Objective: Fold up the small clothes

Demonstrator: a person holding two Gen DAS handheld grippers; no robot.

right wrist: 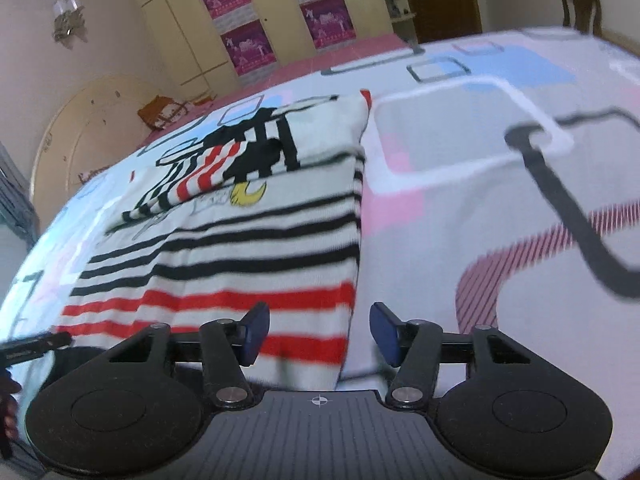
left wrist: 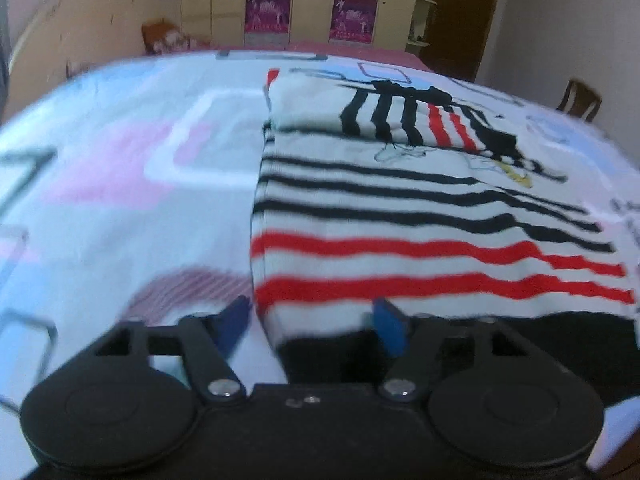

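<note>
Presently both claws, left claw (left wrist: 310, 330) and right claw (right wrist: 320, 330), stand agape, gripping nothing, at the near hem corners of the white cotton garment with black and red stripes (left wrist: 400, 220); next, nip and fold.

soft ribbed knit striped garment (left wrist: 400, 216) lies on smooth printed cotton bedsheet (left wrist: 120, 200); tongs (right wrist: 318, 330) are matt black plastic with shiny metal rivets.

Lay flat on the bedsheet (left wrist: 120, 208): folded shirt (left wrist: 420, 220), sleeve (left wrist: 400, 116) doubled over its far end (twelve o'clock). Stood beyond at twelve: wardrobe (left wrist: 312, 0); at two, chair (left wrist: 580, 100).
</note>
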